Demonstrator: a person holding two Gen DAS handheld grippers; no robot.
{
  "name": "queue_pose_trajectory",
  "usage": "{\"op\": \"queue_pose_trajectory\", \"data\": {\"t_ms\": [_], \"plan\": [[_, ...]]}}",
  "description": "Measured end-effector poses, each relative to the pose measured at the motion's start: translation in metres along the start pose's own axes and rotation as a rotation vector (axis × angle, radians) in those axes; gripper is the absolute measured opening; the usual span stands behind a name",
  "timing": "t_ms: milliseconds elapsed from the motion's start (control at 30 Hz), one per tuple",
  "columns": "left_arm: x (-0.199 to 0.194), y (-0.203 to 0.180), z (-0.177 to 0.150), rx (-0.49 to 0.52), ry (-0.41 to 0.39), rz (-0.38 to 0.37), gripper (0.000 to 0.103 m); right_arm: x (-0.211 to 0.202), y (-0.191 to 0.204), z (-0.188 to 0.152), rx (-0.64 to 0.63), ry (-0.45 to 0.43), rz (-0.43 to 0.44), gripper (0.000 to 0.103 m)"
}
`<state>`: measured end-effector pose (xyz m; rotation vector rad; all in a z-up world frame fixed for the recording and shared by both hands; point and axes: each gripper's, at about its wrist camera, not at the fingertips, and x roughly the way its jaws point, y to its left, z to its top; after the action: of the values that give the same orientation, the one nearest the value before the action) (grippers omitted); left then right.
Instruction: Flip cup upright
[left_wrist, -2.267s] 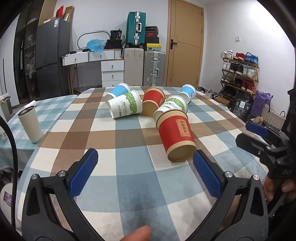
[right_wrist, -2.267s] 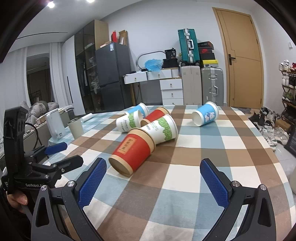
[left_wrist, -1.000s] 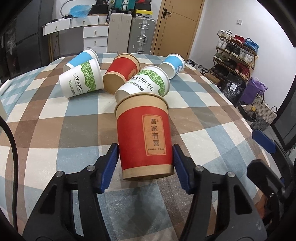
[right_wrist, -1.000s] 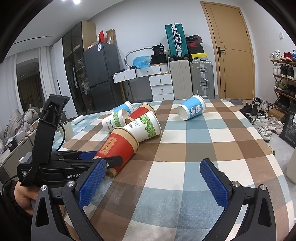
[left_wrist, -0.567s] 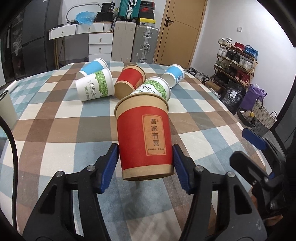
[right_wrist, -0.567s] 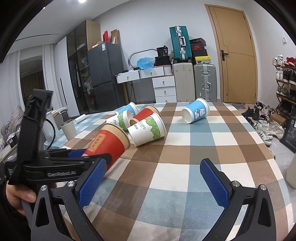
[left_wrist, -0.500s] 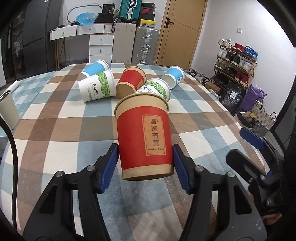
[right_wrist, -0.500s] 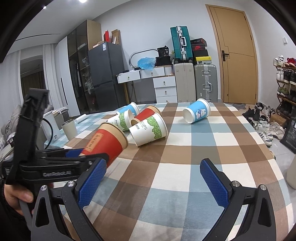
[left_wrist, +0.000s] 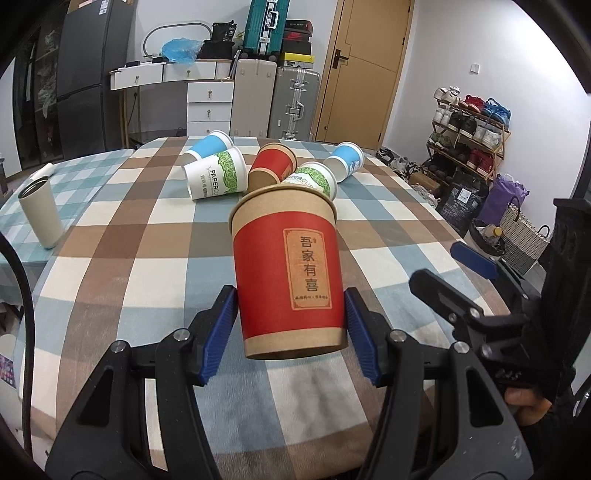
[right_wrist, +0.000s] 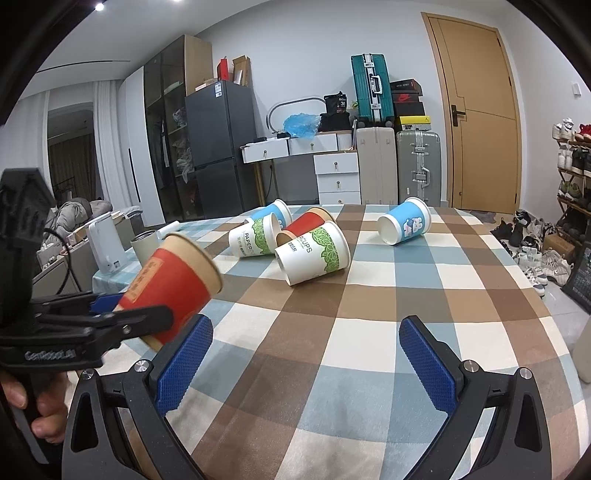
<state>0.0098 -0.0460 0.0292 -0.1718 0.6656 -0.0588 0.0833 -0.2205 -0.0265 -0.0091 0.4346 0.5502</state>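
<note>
My left gripper (left_wrist: 291, 332) is shut on a red paper cup (left_wrist: 288, 269) with a kraft rim and a Chinese label. It holds the cup off the checked tablecloth (left_wrist: 147, 266). In the right wrist view the same red cup (right_wrist: 173, 284) is tilted, its mouth pointing up and to the right, clamped by the left gripper (right_wrist: 122, 314). My right gripper (right_wrist: 303, 354) is open and empty over the near part of the table, to the right of the held cup.
Several more paper cups lie on their sides mid-table: a green-leaf white cup (right_wrist: 314, 254), another white cup (right_wrist: 251, 238), a red cup (right_wrist: 306, 223), two blue cups (right_wrist: 404, 225). A cream tumbler (left_wrist: 38, 210) stands upright at the left table edge.
The left gripper closed on the red cup, lifted it off the table and is tilting its mouth upward. The right gripper stayed open and barely moved.
</note>
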Motion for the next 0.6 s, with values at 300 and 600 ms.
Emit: {"op": "queue_pose_trajectory", "data": {"t_ms": [300, 600], "plan": [[-0.008, -0.006, -0.028, -0.009, 0.024, 0.005, 0.056, -0.004, 0.003, -0.003, -0.027, -0.014, 0.054, 0.103], [0.003, -0.014, -0.044, -0.01, 0.056, -0.003, 0.056, -0.007, 0.01, -0.007, -0.059, -0.012, 0.095, 0.103]]}}
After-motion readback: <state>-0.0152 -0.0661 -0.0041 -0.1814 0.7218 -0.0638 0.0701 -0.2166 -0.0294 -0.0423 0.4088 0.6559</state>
